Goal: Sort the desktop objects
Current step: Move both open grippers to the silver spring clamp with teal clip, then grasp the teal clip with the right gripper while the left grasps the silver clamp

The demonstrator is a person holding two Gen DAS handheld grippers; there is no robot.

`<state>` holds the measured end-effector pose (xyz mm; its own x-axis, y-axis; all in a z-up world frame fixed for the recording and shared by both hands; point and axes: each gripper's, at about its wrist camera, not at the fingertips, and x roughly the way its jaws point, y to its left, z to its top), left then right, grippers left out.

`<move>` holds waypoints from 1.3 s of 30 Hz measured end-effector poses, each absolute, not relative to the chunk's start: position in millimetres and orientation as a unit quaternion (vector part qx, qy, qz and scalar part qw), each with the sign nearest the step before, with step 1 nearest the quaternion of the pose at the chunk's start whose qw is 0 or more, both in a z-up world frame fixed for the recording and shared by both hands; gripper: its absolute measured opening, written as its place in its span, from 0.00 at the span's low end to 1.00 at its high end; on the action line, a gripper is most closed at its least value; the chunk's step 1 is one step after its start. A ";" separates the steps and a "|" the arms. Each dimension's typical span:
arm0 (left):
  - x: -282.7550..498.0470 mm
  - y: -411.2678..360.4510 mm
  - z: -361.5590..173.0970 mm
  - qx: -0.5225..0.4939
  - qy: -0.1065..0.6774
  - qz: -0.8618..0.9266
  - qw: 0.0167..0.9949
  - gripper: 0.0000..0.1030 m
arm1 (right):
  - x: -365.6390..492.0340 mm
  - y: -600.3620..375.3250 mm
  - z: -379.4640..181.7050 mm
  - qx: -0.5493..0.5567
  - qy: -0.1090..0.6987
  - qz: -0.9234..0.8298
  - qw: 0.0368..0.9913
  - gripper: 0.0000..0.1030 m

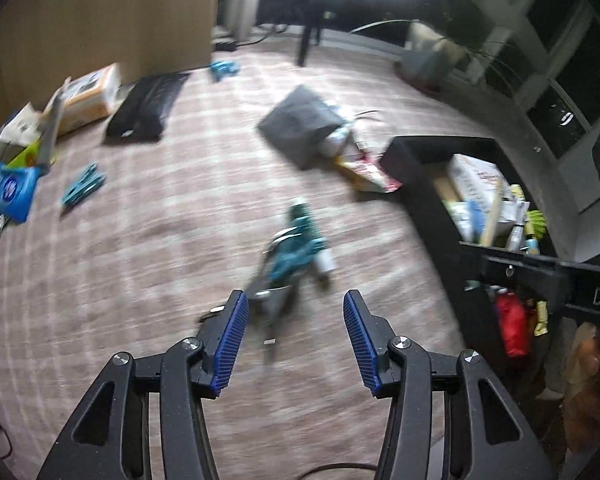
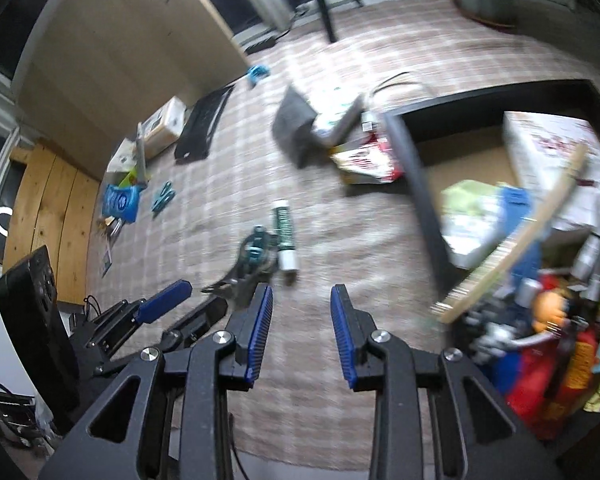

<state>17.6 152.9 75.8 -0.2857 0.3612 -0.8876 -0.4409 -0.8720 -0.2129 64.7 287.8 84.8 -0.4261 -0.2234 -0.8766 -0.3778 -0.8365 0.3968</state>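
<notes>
Here, I hold a two-finger gripper in each hand, both pointing steeply down at a checked beige carpet [image 1: 148, 240] strewn with small things; both views are smeared by motion blur. My left gripper [image 1: 294, 340] has its blue ribbed fingers [image 1: 230, 344] standing well apart with nothing between them, only carpet. My right gripper [image 2: 300, 332] also has its fingers parted, a narrower gap, and it too is empty. Just beyond my left fingertips lies a blurred heap of teal clips and dark tools [image 1: 288, 264], and touching its far side is a green tube with a white cap [image 2: 285, 236], lying flat on the carpet. To the right of both views stands a black open storage box [image 1: 428, 184], crammed with packets, a white carton and a wooden stick. Beyond the heap, near the box's far corner, a dark grey bag [image 1: 300, 124] lies tipped over with packets spilling out. Far to the left, well apart from me, are a blue wipes packet [image 1: 8, 192], a loose teal clip [image 1: 84, 188], a flat black pouch [image 1: 144, 108] and a cardboard box [image 1: 88, 96] along a wooden panel. In the right wrist view my left gripper shows at the lower left, beside the heap.
</notes>
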 end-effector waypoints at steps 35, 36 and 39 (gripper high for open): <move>-2.8 165.5 29.1 -0.536 0.139 0.763 0.333 0.42 | -16.1 270.5 28.8 -0.588 0.313 0.745 0.039 0.12; -2.9 164.9 26.4 -0.539 0.141 0.762 0.331 0.39 | -15.5 271.5 31.5 -0.585 0.314 0.746 0.038 0.12; -3.9 162.3 24.1 -0.542 0.131 0.763 0.327 0.37 | -14.0 273.1 39.5 -0.578 0.314 0.753 0.035 0.12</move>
<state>-3.9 162.3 24.1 -0.1989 0.3569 -0.9127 -0.6415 -0.7515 -0.1541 -14.0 273.1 39.5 -0.3299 -0.3099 -0.8917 -0.4154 -0.8005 0.4320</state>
